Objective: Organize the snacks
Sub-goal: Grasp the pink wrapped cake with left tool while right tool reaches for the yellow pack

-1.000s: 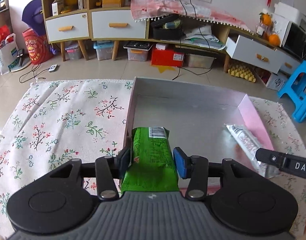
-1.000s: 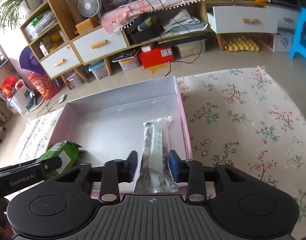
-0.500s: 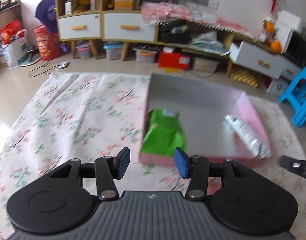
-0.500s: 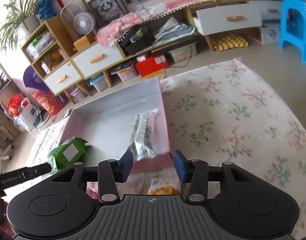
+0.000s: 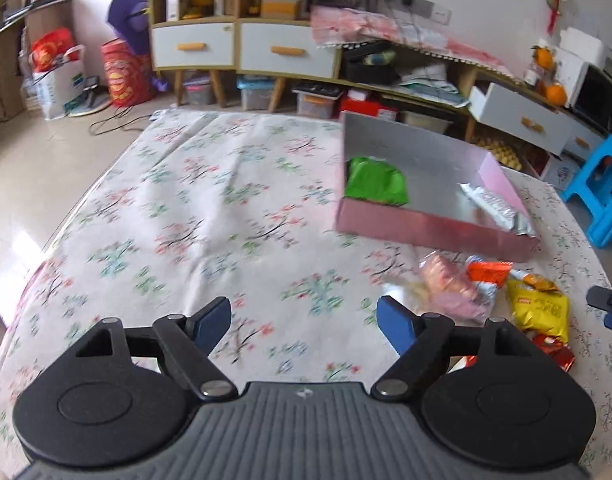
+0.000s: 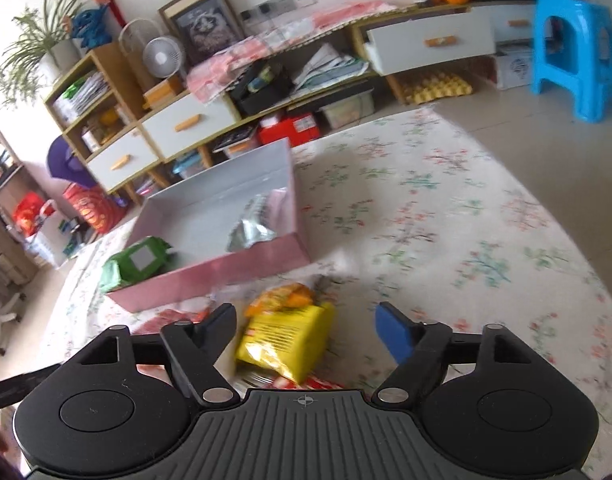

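Note:
A pink box (image 5: 434, 230) with a silver inside stands on the floral cloth; it also shows in the right wrist view (image 6: 210, 276). Inside lie a green snack pack (image 5: 376, 186) (image 6: 140, 258) and a silver snack bar (image 5: 496, 208) (image 6: 252, 228). Loose snacks lie in front of the box: a yellow bag (image 5: 540, 312) (image 6: 290, 336), a pink pack (image 5: 450, 284) and an orange pack (image 5: 488, 270). My left gripper (image 5: 304, 320) is open and empty, held above the cloth, left of the pile. My right gripper (image 6: 306, 320) is open and empty above the yellow bag.
The floral cloth (image 5: 210, 216) covers a round table. A blue stool (image 6: 572, 52) stands on the floor at the right. Cabinets with white drawers (image 5: 246, 46) and storage boxes line the far wall.
Both grippers let go of their snacks in the box, the green pack and the silver bar, pulled back from it and opened wide. The loose snack pile came into view.

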Demonstrator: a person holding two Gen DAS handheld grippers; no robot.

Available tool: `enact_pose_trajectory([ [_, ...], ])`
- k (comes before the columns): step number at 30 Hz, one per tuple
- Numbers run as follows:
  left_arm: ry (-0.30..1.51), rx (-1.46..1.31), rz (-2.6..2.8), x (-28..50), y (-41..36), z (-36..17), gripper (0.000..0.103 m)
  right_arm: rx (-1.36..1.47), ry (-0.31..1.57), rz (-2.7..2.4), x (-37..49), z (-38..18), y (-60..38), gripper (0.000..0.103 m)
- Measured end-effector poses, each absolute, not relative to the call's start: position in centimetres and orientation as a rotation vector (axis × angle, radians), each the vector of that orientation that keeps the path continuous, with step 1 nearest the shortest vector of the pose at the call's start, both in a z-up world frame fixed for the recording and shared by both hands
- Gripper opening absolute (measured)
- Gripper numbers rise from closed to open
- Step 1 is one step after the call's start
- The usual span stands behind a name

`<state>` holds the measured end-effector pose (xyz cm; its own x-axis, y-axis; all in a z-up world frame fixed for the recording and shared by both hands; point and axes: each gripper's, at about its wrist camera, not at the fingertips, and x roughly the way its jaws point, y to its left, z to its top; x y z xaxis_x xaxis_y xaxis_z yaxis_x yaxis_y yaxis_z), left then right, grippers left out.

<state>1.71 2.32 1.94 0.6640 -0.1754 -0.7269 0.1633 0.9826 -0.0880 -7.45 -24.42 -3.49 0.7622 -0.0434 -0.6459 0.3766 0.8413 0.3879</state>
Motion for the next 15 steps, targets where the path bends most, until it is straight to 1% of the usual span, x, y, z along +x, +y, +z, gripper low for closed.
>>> enact_pose_trajectory([
  [4,0.858,-0.062,-0.226,2.0,2.3,1.4,0.079,0.530,0.701,-0.204,-7.7,-4.0,-23.6,0.079],
  [9,0.860,-0.089,-0.256,1.5,1.9,0.4,0.082,0.567,0.690,-0.189,-8.6,-4.4,-23.1,0.079],
  [15,0.873,-0.109,-0.253,2.1,2.2,-0.4,0.081,0.613,0.691,-0.251,-9.0,-5.8,-24.2,0.079],
])
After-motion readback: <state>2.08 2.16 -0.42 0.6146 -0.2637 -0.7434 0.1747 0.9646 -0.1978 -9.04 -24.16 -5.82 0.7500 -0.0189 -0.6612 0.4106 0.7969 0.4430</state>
